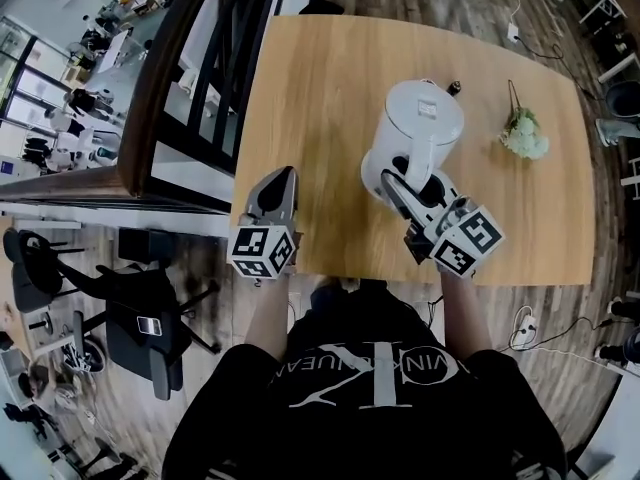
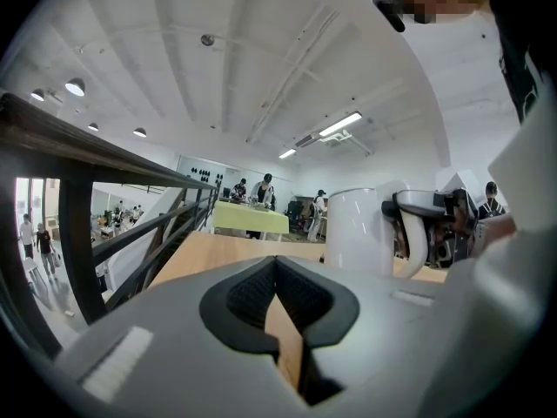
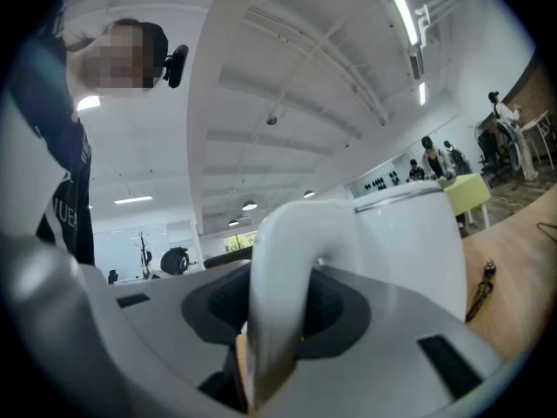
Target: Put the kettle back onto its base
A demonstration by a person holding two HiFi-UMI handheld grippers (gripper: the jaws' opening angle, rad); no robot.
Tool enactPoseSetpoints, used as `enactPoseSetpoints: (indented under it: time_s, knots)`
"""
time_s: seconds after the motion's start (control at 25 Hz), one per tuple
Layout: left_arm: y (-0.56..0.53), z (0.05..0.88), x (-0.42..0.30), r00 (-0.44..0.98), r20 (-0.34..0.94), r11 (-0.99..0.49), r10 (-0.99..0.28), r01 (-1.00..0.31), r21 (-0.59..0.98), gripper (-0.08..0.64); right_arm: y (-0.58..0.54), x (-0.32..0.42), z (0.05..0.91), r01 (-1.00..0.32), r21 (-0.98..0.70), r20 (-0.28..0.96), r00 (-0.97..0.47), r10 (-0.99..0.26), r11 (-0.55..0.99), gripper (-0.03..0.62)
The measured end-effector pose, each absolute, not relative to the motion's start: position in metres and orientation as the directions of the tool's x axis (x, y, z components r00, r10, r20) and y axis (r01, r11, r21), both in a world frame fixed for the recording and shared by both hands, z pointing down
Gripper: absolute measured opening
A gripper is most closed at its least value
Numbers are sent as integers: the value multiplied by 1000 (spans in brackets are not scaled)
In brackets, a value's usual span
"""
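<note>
Kettle [image 1: 425, 118] held by level right claw [image 1: 412, 186].

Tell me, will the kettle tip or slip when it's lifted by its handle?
The kettle looks hard and stiff, so it should keep its shape. It is tall and held by the handle on one side, so it may swing or tilt. Its smooth white handle could slip in the right gripper.

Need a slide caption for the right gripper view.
Right gripper closed on the handle of the white kettle, wooden table at right.
</note>
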State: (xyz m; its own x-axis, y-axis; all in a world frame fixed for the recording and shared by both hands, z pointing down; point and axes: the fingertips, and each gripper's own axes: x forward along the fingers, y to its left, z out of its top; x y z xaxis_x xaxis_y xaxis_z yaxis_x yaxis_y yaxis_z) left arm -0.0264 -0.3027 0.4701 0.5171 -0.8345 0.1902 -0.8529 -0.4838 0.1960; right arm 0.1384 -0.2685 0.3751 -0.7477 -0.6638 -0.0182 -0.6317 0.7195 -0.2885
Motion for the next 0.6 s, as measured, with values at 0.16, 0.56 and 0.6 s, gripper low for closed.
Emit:
enactPoseSetpoints:
  time_s: [0.16,0.56,0.6]
  knots:
    - [-300,473,-31,510,195,-477,-838,-857,193,12,-269,136,380,-631,-284,-14,-750,-662,721,129]
    - [-299,477,-37,501,201,-466,-842,-863,197,12,-271,130,386,-624,-262,-10,-761,-649,736,129]
    - [-299,477,-37,502,199,-468,-841,-862,198,12,-271,129,386,-623,-262,-10,-762,-648,737,129]
